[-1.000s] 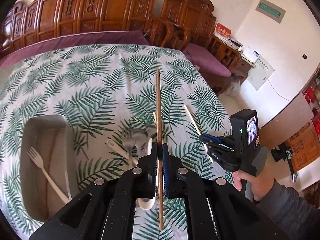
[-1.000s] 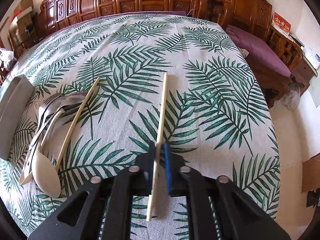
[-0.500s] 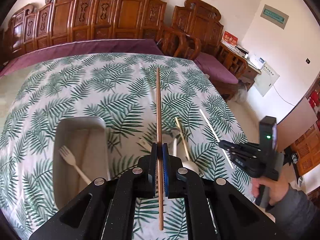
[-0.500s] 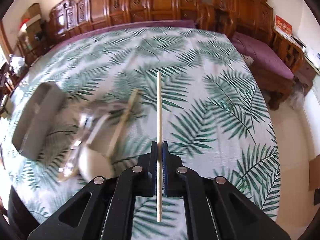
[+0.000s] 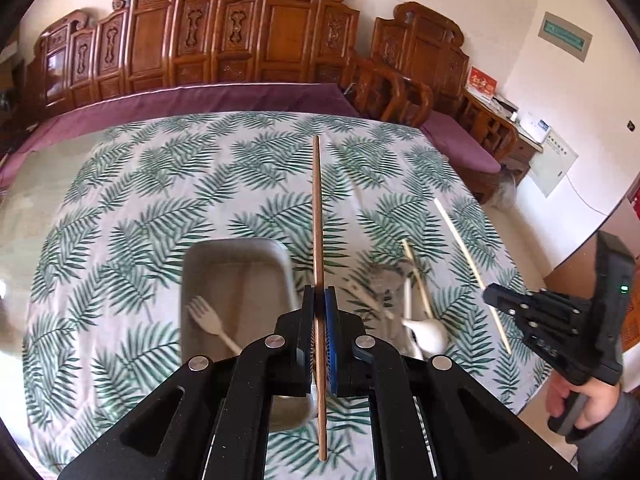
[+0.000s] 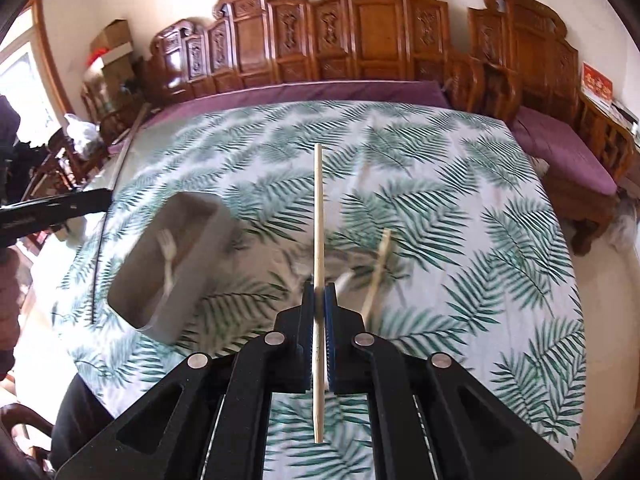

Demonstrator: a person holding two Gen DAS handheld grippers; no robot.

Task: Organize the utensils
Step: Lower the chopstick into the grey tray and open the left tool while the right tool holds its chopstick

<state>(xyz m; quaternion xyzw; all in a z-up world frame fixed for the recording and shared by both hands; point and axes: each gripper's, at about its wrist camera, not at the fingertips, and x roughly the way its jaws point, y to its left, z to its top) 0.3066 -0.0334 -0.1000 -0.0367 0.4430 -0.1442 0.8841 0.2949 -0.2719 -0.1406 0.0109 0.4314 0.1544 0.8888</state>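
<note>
Palm-leaf tablecloth (image 5: pixel 160 184) under everything, carved wooden benches (image 5: pixel 248 40) behind. Left gripper (image 5: pixel 319 304) pinching a dark chopstick (image 5: pixel 317 216) mid-shaft, right gripper (image 6: pixel 319 300) pinching a pale chopstick (image 6: pixel 318 216) likewise — probably for level carrying toward the grey tray (image 5: pixel 236 248) at frame centre. Inside it: 1 cream plastic fork (image 5: pixel 210 322). Right of the tray, loose spoon (image 5: pixel 426 334), blurred metal cutlery and 1 more chopstick (image 5: pixel 416 276) — unsorted.
</note>
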